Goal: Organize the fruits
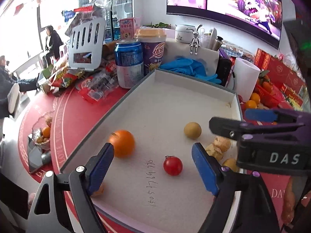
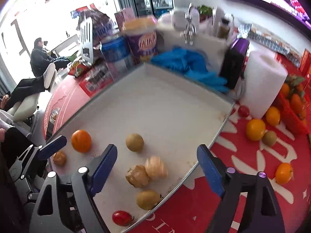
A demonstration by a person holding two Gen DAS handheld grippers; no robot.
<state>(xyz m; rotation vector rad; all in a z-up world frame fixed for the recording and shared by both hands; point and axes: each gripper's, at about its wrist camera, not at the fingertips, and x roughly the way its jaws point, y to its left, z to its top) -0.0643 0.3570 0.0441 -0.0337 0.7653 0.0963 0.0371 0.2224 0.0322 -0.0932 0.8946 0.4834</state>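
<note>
Both claws, left claw (image 1: 153, 167) and right claw (image 2: 158, 170), are spread and empty over the tray (image 1: 175, 104). Tomato (image 1: 172, 165) at tray's 6 o'clock: light, slick, soft; to be pinched gently across its middle. Husked fruits (image 2: 146, 172), probably physalis, crush easily.

1. Handwritten black digits "15051764770" run along the white inner floor of the shallow grey-rimmed cardboard tray (image 1: 194, 89).
2. White letters "DAS" stand on the black body of the right tongs (image 1: 283, 158).
3. The purple paper cup (image 1: 153, 56) bears Chinese characters, partly legible as "优乐".
</note>
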